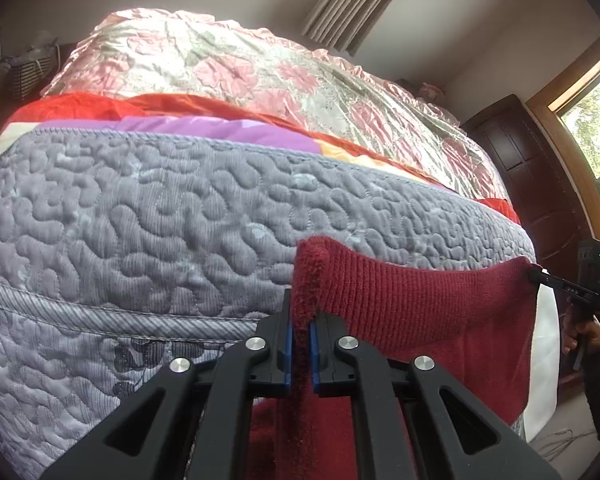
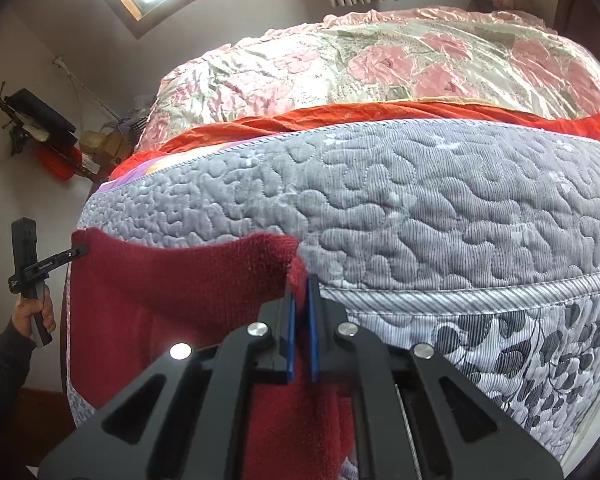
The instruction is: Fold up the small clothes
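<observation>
Grey quilted mattress [image 1: 140, 208] fills both views; my left gripper [image 1: 300, 344] and right gripper [image 2: 302, 320] each pinch a top corner of the dark red knitted garment [image 1: 420, 312], stretched above the bed edge. Next I should lay it flat.

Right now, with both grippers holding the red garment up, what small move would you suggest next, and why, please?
Probably carry it forward and lower it flat onto the grey quilt. The left gripper and right gripper each pinch a top corner of the red garment, which hangs stretched between them in front of the bed's edge, not yet on it.
</observation>
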